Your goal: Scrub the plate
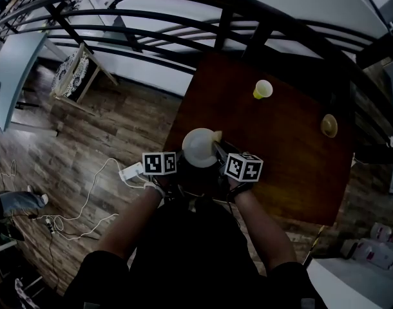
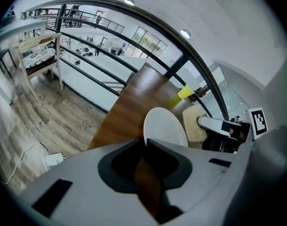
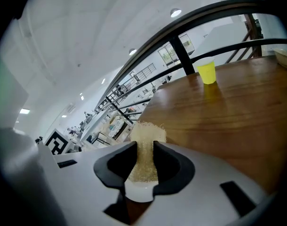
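A white plate (image 1: 198,147) is held up on edge over the near left part of the brown table (image 1: 287,153). My left gripper (image 1: 182,165) is shut on its rim; in the left gripper view the plate (image 2: 165,126) rises just past the jaws (image 2: 144,143). My right gripper (image 1: 218,149) is shut on a pale yellow sponge (image 1: 216,136), which sits against the plate's right side. In the right gripper view the sponge (image 3: 146,149) fills the gap between the jaws, with the plate's white rim (image 3: 138,193) just below it.
A yellow cup (image 1: 263,89) stands at the table's far side, and a tan bowl (image 1: 329,125) sits at the right edge. A black railing (image 1: 183,18) runs behind the table. On the wood floor to the left lies a white power strip (image 1: 129,171) with its cable.
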